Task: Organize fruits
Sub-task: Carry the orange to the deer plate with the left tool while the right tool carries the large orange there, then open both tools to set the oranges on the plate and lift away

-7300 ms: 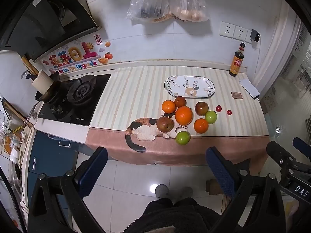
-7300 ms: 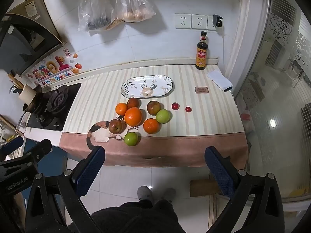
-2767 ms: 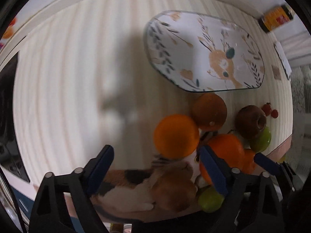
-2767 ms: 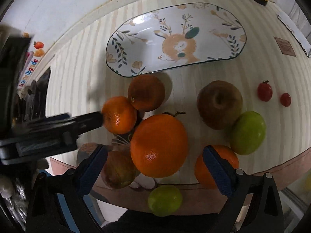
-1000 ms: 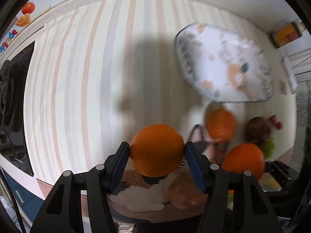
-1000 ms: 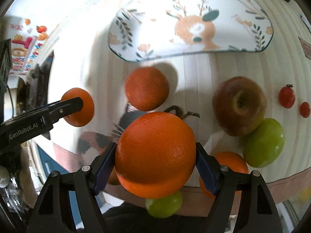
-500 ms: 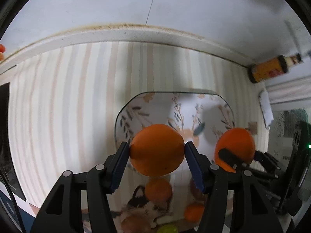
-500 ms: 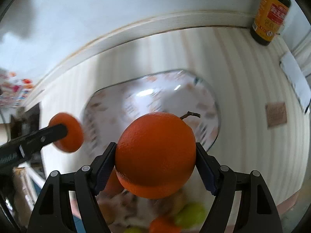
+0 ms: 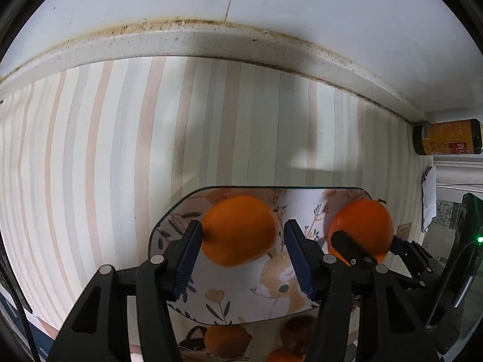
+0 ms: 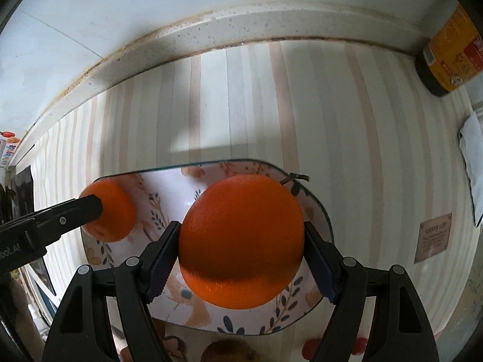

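A flowered oval plate (image 9: pixel 302 205) lies on the striped counter; in the right wrist view the plate (image 10: pixel 169 187) lies under both grippers. My right gripper (image 10: pixel 241 226) is shut on a large orange (image 10: pixel 241 250) above the plate's right half. My left gripper (image 9: pixel 241 226) hangs over the left half with its jaws closing. A small orange (image 9: pixel 238 230) lies just past its fingertips, against the left finger, with a gap at the right one. In the right wrist view the small orange (image 10: pixel 111 211) looks low on the plate. The large orange (image 9: pixel 362 223) also shows at the right.
A dark sauce bottle (image 10: pixel 449 60) stands at the back right against the wall ledge. A brown card (image 10: pixel 434 236) and a white cloth (image 10: pixel 474 163) lie to the right. More fruit, an orange (image 9: pixel 226 338) and an apple (image 10: pixel 229 351), lies in front of the plate.
Both grippers carried their oranges from the fruit pile back over the plate. The small orange now looks smaller and sits past the left fingertips, off the right pad.
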Motion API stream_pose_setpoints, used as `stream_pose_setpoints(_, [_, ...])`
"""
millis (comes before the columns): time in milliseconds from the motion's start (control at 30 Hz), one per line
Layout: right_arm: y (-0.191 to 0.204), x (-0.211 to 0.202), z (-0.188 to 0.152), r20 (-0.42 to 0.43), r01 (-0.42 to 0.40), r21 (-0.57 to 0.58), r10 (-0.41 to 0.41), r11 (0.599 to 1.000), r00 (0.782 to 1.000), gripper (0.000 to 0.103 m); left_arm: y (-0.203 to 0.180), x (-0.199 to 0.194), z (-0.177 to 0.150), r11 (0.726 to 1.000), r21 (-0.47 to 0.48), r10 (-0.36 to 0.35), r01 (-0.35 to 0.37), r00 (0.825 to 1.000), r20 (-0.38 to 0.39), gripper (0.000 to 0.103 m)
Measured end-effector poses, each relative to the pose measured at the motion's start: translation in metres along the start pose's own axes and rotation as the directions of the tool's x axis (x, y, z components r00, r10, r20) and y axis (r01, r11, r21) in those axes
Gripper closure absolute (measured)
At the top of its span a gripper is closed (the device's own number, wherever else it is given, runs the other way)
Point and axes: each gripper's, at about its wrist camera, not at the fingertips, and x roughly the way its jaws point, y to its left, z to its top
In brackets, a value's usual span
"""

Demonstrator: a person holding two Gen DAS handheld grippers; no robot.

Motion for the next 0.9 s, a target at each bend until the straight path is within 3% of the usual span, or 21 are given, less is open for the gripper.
stream_pose_setpoints(167, [-0.003, 0.001, 0.003, -0.032, -0.016, 0.009, 0.016, 1.0, 0.999, 0.021, 0.0, 0.002, 0.004, 1.0, -0.023, 0.016, -0.016, 1.0, -0.005, 0.05])
stream_pose_setpoints(233, [-0.006, -0.003, 0.003, -0.031, -0.029, 0.014, 0.029, 0.999, 0.999, 0.009, 0.0, -0.003, 0.002, 0.999, -0.035, 0.032, -0.031, 0.999, 0.015, 0.049])
stream_pose_setpoints(367, [-0.01, -0.022, -0.001, 0.01, -0.032, 0.002, 0.032, 0.999, 0.999, 0.009, -0.004, -0.018, -0.007, 0.995, -0.039, 0.092, -0.089, 0.993, 0.069, 0.048])
stream_pose_setpoints(467, [-0.01, -0.036, -0.009, 0.033, 0.009, -0.027, -0.008, 1.0, 0.999, 0.008, -0.004, -0.027, -0.018, 0.994, -0.049, 0.107, -0.103, 0.989, 0.097, 0.034])
stream_pose_setpoints(533, [-0.008, -0.043, -0.019, 0.043, 0.048, -0.058, -0.045, 0.997, 0.998, 0.008, -0.003, -0.032, -0.031, 0.989, -0.057, 0.14, -0.134, 0.983, 0.12, 0.017])
stream_pose_setpoints(700, [-0.007, -0.063, -0.052, 0.076, 0.102, -0.105, -0.094, 0.989, 0.993, 0.003, -0.003, -0.038, -0.06, 0.982, -0.069, 0.187, -0.178, 0.968, 0.167, 0.014])
stream_pose_setpoints(900, [-0.003, -0.087, -0.096, 0.112, 0.114, -0.115, -0.101, 0.987, 0.989, 0.003, -0.009, -0.058, -0.104, 0.983, -0.042, 0.183, -0.178, 0.957, 0.225, 0.014])
